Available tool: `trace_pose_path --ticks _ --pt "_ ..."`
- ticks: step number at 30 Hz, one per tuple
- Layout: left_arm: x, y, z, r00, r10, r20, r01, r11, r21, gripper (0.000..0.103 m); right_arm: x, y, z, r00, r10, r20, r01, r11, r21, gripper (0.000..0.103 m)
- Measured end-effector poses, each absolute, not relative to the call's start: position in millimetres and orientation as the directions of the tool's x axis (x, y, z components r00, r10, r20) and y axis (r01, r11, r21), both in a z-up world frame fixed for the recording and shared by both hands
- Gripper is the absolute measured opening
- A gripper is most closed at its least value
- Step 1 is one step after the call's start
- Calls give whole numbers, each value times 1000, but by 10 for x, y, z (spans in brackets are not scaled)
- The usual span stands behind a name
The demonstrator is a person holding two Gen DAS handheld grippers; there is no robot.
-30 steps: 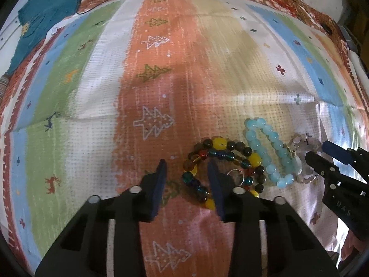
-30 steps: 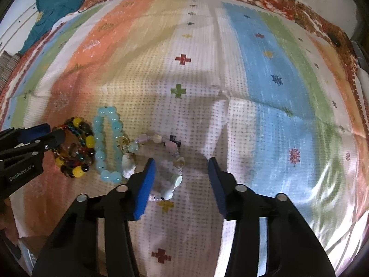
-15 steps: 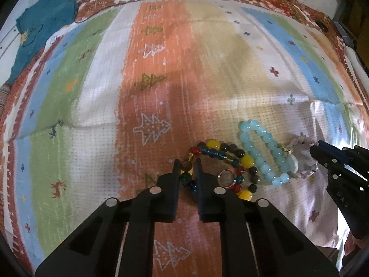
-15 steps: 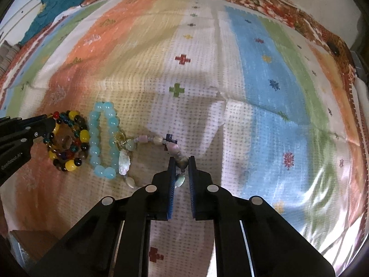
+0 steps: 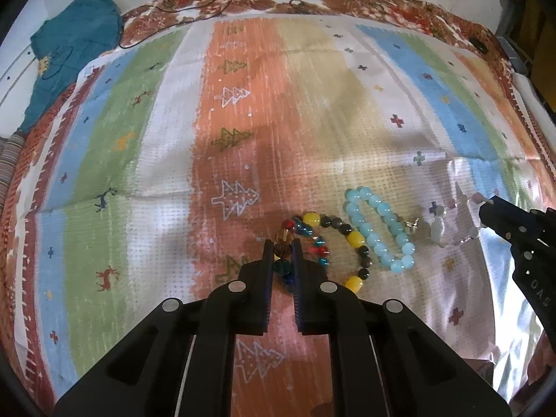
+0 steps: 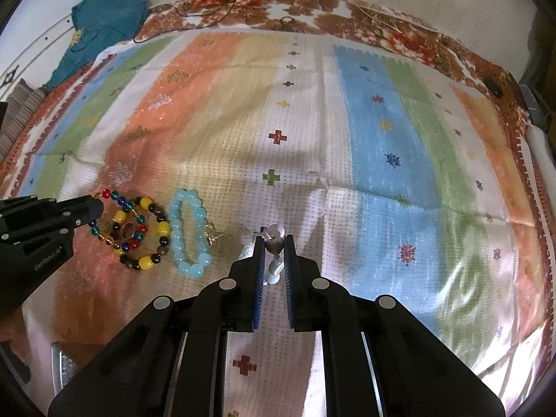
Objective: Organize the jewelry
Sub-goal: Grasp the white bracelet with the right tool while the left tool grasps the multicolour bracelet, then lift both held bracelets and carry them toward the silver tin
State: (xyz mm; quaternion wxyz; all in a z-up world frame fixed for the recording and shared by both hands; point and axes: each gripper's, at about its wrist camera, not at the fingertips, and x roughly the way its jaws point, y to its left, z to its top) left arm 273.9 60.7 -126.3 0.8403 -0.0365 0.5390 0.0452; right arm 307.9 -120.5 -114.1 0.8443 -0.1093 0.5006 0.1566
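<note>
both fisheye views bent the striped cloth (image 5: 243,111) strongly toward dark, vignetted corners. warm, uneven light fell across it, with washed-out glare at the lower right and soft grey shadows mid-frame. fine detail looked slightly smeared, perhaps from motion, especially in the right wrist view.

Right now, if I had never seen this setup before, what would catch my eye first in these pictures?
Probably the three bead bracelets in a row on the striped cloth: a multicoloured bracelet pinched by the left gripper, a plain turquoise bracelet lying free in the middle, and a pale stone bracelet clamped in the right gripper. Far off, a teal garment lies crumpled at the cloth's back left corner.
</note>
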Motion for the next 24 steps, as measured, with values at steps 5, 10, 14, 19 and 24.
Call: trace_pose_path --ticks 5,10,14,19,24 --pt "2675 610 -1147 436 33 -899 -123 992 -23 9 2992 -1206 -1070 460 164 -873 -382 924 -28 12" --pt "2608 626 -1050 450 29 -892 -134 990 -36 9 2911 -1185 -990 471 178 -864 -394 919 -26 12" --pt "2532 636 -987 455 42 -889 -148 988 -30 9 2848 -1164 -928 483 185 -856 -404 914 -30 12" --pt "2436 627 -863 471 61 -880 -140 990 -7 9 2784 -1155 -882 487 198 -851 -413 911 -24 12" --pt "2356 606 -720 493 58 -868 -129 992 -7 9 2704 -1168 -842 489 204 -848 -416 909 -22 12"
